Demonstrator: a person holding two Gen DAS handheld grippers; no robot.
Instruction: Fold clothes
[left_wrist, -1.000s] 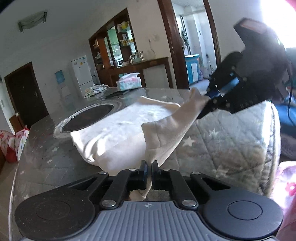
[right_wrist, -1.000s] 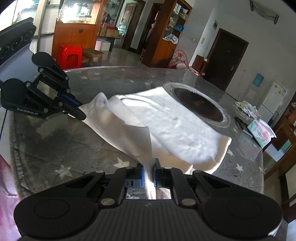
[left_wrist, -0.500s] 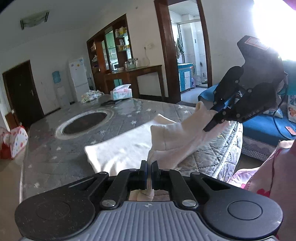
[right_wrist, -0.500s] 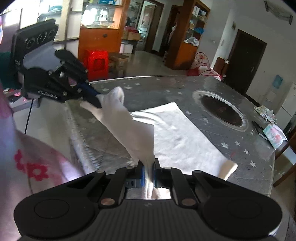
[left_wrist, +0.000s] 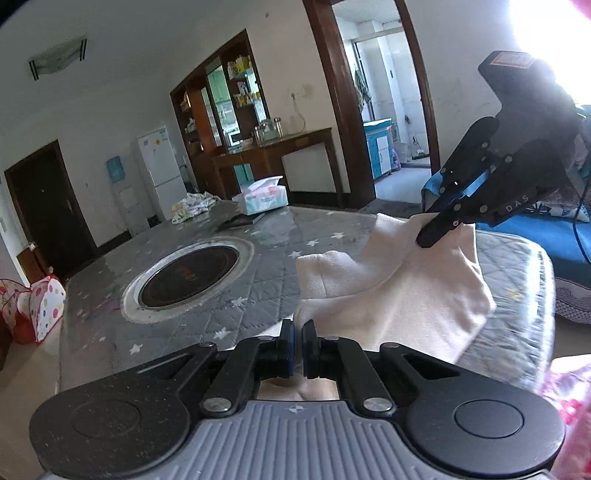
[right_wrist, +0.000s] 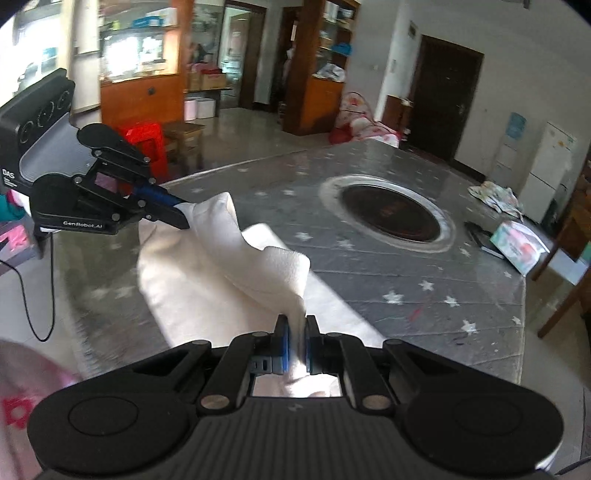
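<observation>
A cream cloth (left_wrist: 388, 291) hangs stretched between my two grippers above the near edge of the grey star-quilted table (left_wrist: 258, 258). My left gripper (left_wrist: 297, 330) is shut on one corner of it; in the right wrist view that left gripper (right_wrist: 183, 221) comes in from the left with the corner in its tips. My right gripper (right_wrist: 295, 326) is shut on the other corner of the cloth (right_wrist: 221, 269), and the left wrist view shows the right gripper (left_wrist: 424, 242) at the upper right. The cloth sags in a fold between them, and its lower part drapes down over the table edge.
A round dark hotplate (left_wrist: 188, 273) is set into the table's middle. At the far side lie a tissue box (left_wrist: 264, 197), a crumpled patterned cloth (left_wrist: 192, 205) and a flat dark item (left_wrist: 240, 220). A blue sofa (left_wrist: 535, 236) stands to the right, and a pink floral sleeve (right_wrist: 22, 391) shows at lower left.
The cloth lay mostly spread on the table a second ago. Both grippers have risen and drawn back toward the near edge, lifting the cloth off the tabletop.
</observation>
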